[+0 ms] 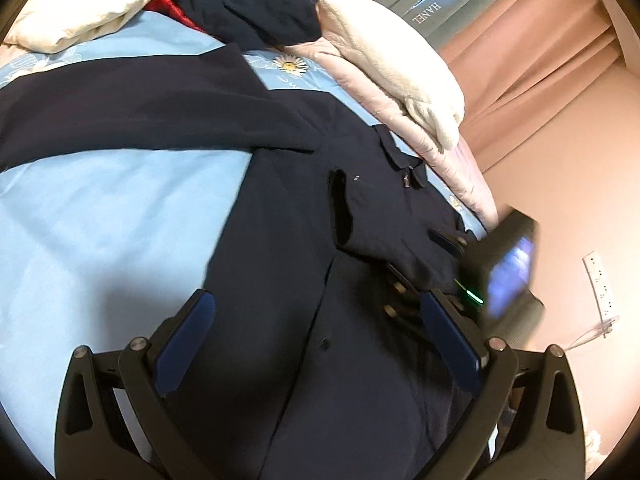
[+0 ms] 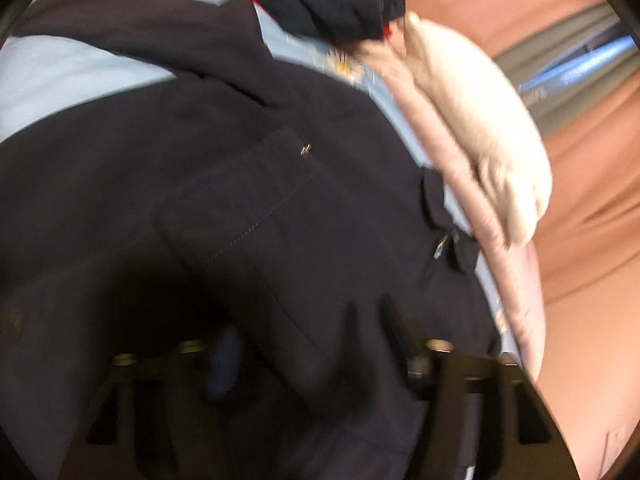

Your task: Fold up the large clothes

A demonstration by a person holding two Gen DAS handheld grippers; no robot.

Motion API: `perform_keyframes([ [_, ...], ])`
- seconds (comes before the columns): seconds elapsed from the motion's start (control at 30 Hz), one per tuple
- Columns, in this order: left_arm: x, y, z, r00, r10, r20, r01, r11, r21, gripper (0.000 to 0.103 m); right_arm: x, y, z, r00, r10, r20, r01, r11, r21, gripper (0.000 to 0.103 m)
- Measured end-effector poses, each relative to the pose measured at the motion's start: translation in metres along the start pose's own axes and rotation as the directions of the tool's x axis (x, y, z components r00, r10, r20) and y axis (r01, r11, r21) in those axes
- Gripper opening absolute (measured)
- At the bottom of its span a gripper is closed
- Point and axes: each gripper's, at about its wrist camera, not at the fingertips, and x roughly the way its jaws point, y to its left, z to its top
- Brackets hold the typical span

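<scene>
A large dark navy jacket lies spread on a light blue bedsheet, one sleeve stretched to the left. My left gripper is open, its blue pads apart above the jacket's lower body, holding nothing. The right gripper shows at the jacket's right edge, under a lifted flap of navy cloth. In the right wrist view the jacket drapes over my right gripper and hides its fingers; cloth bunches there. The view is blurred.
A white fleece garment and a pink quilt lie along the bed's right edge. A cream pillow, red cloth and another dark garment sit at the far end. Pink curtains hang to the right.
</scene>
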Motion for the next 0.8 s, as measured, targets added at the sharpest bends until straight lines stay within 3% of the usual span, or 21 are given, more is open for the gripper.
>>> perform_keyframes([
  [0.07,0.004,-0.007,0.006,1.0,-0.022,0.0,0.022,1.0,0.015,0.103,-0.018,-0.012,-0.01,0.997,0.044,0.062,-0.047,0.998,0.045,0.07],
  [0.1,0.008,-0.014,0.01,0.999,-0.034,-0.003,0.034,0.999,0.029,0.103,-0.028,-0.029,-0.021,0.991,0.102,0.083,-0.111,0.987,0.117,0.07],
  [0.17,0.019,-0.027,0.021,0.997,-0.072,-0.015,0.072,0.996,0.052,0.103,-0.039,-0.07,-0.047,0.967,0.213,0.138,-0.246,0.923,0.297,0.07],
  [0.27,0.039,-0.041,0.036,0.99,-0.13,-0.046,0.132,0.991,0.036,0.103,-0.037,-0.138,-0.104,0.907,0.314,0.281,-0.421,0.686,0.594,0.071],
  [0.33,0.056,-0.054,0.044,0.979,-0.193,-0.069,0.195,0.981,0.014,0.103,-0.03,-0.175,-0.161,0.861,0.324,0.391,-0.503,0.43,0.75,0.071],
  [0.4,0.077,-0.068,0.048,0.959,-0.267,-0.099,0.267,0.964,-0.015,0.103,-0.016,-0.201,-0.203,0.859,0.291,0.421,-0.49,0.231,0.841,0.073],
  [0.47,0.097,-0.08,0.046,0.944,-0.303,-0.132,0.301,0.953,-0.035,0.103,-0.004,-0.212,-0.236,0.866,0.26,0.427,-0.461,0.088,0.883,0.073],
  [0.57,0.127,-0.091,0.033,0.937,-0.299,-0.181,0.291,0.954,-0.069,0.103,0.013,-0.214,-0.262,0.844,0.249,0.475,-0.469,-0.086,0.879,0.073],
  [0.63,0.141,-0.094,0.024,0.931,-0.299,-0.209,0.288,0.954,-0.084,0.103,0.021,-0.212,-0.267,0.836,0.256,0.486,-0.467,-0.134,0.874,0.073],
  [0.7,0.155,-0.095,0.02,0.941,-0.268,-0.207,0.256,0.963,-0.086,0.103,0.035,-0.208,-0.258,0.815,0.285,0.505,-0.479,-0.16,0.863,0.073],
  [0.8,0.169,-0.089,0.025,0.964,-0.211,-0.162,0.196,0.975,-0.103,0.103,0.058,-0.214,-0.251,0.808,0.297,0.509,-0.473,-0.189,0.861,0.074],
])
